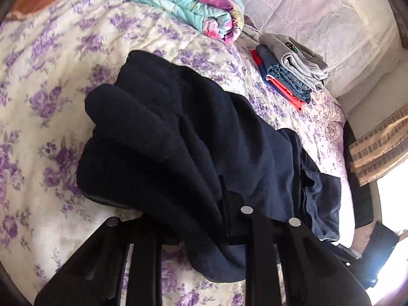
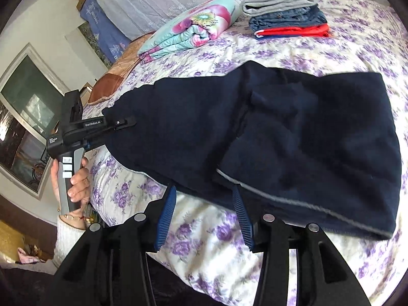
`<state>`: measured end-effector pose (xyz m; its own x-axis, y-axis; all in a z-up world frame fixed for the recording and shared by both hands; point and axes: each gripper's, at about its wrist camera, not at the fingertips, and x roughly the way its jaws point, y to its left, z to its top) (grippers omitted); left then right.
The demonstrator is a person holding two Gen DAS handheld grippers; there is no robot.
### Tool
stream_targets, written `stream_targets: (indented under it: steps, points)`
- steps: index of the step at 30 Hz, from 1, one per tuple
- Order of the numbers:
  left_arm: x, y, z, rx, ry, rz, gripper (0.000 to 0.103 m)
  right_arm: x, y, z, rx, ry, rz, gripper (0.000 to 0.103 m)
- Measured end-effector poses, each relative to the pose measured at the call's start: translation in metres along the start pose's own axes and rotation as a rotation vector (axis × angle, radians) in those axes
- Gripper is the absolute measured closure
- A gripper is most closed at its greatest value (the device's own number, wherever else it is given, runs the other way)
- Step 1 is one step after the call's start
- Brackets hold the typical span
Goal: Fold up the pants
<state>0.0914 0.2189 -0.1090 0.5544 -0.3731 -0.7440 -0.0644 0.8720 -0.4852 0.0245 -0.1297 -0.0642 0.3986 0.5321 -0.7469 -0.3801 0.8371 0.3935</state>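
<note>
Dark navy fleece pants [image 2: 293, 132] lie folded over on the floral bedspread; they also fill the left wrist view [image 1: 165, 140]. My left gripper [image 1: 224, 204] is shut on the pants' edge, with cloth draped over its fingers; it shows from the side in the right wrist view [image 2: 127, 123], held by a hand. My right gripper [image 2: 205, 196] is open, its blue-padded fingers [image 2: 167, 214] just at the near hem of the pants with the grey trim [image 2: 293, 200], holding nothing.
A stack of folded clothes [image 2: 285, 15], grey on denim on red, sits at the far side of the bed [image 2: 204, 242]; it also shows in the left wrist view [image 1: 288, 71]. A rolled floral quilt [image 2: 193, 25] lies beside it. Bed edge is near, window at left.
</note>
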Motion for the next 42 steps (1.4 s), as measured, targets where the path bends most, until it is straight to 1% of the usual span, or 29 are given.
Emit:
stream_targets:
  steps: [1,2,3,4,6,7,9,10,13,14,15,16,18,21,23,25,26,27,28,30,33,36,38,40,41,42]
  points:
    - [-0.005,-0.008,-0.004,0.033,-0.026,0.032,0.084,0.006,0.005,0.011,-0.019,-0.003,-0.010,0.060]
    - [-0.009,-0.015,-0.006,0.065,-0.049,0.056,0.084,0.013,0.009,0.023,-0.036,-0.006,-0.036,0.068]
    - [-0.014,-0.022,-0.008,0.094,-0.072,0.069,0.084,0.024,0.013,0.034,-0.052,0.001,-0.065,0.072]
    - [-0.020,-0.027,-0.010,0.116,-0.092,0.069,0.084,0.036,0.016,0.043,-0.065,0.019,-0.079,0.074]
    - [-0.030,-0.033,-0.011,0.142,-0.114,0.050,0.084,0.064,0.017,0.060,-0.071,0.064,-0.107,0.083]
    - [-0.034,-0.035,-0.009,0.153,-0.122,0.035,0.084,0.076,0.017,0.066,-0.073,0.076,-0.148,0.086]
    - [-0.039,-0.040,-0.008,0.188,-0.131,0.014,0.084,0.093,0.017,0.077,-0.094,0.051,-0.253,0.087]
    - [-0.040,-0.042,-0.008,0.205,-0.132,0.012,0.084,0.101,0.017,0.082,-0.105,0.047,-0.274,0.087]
    - [-0.035,-0.048,-0.001,0.227,-0.116,-0.011,0.084,0.129,0.009,0.091,-0.083,0.102,-0.306,0.088]
    - [-0.033,-0.047,0.001,0.224,-0.112,-0.016,0.084,0.130,0.010,0.093,-0.092,0.096,-0.317,0.087]
    - [-0.033,-0.046,0.002,0.223,-0.111,-0.014,0.084,0.129,0.012,0.093,-0.103,0.111,-0.327,0.086]
    - [-0.032,-0.045,0.004,0.219,-0.107,-0.016,0.084,0.127,0.014,0.093,-0.103,0.125,-0.327,0.084]
    - [-0.030,-0.041,0.009,0.202,-0.096,-0.031,0.084,0.119,0.020,0.085,-0.107,0.168,-0.275,0.084]
    - [-0.030,-0.037,0.014,0.185,-0.086,-0.055,0.084,0.104,0.031,0.056,-0.151,0.206,-0.239,0.084]
    - [-0.028,-0.039,0.014,0.197,-0.086,-0.045,0.084,0.094,0.036,0.038,-0.147,0.212,-0.216,0.084]
    - [-0.029,-0.047,0.013,0.217,-0.094,-0.029,0.084,0.087,0.044,0.029,-0.177,0.226,-0.205,0.084]
    - [-0.031,-0.052,0.012,0.229,-0.102,-0.022,0.084,0.084,0.043,0.032,-0.172,0.224,-0.196,0.084]
    - [-0.033,-0.057,0.012,0.242,-0.111,-0.016,0.084,0.082,0.040,0.038,-0.144,0.210,-0.175,0.084]
    - [-0.036,-0.062,0.011,0.251,-0.117,-0.015,0.084,0.081,0.034,0.047,-0.116,0.186,-0.174,0.084]
    - [-0.041,-0.073,0.010,0.272,-0.129,-0.013,0.084,0.089,0.022,0.066,-0.080,0.143,-0.217,0.084]
    - [-0.046,-0.092,0.007,0.318,-0.142,0.017,0.084,0.109,-0.001,0.086,-0.006,0.148,-0.215,0.085]
    - [-0.046,-0.107,0.005,0.353,-0.138,0.052,0.084,0.122,-0.007,0.089,0.004,0.156,-0.203,0.086]
    - [-0.045,-0.116,0.004,0.364,-0.137,0.077,0.084,0.120,-0.006,0.089,-0.002,0.156,-0.198,0.082]
    - [-0.045,-0.126,0.005,0.376,-0.134,0.084,0.084,0.109,-0.007,0.087,0.009,0.154,-0.163,0.080]
    - [-0.045,-0.133,0.004,0.390,-0.133,0.088,0.084,0.096,-0.008,0.085,0.002,0.132,-0.149,0.079]
    - [-0.045,-0.140,0.003,0.407,-0.134,0.095,0.084,0.082,-0.010,0.081,-0.008,0.096,-0.153,0.072]
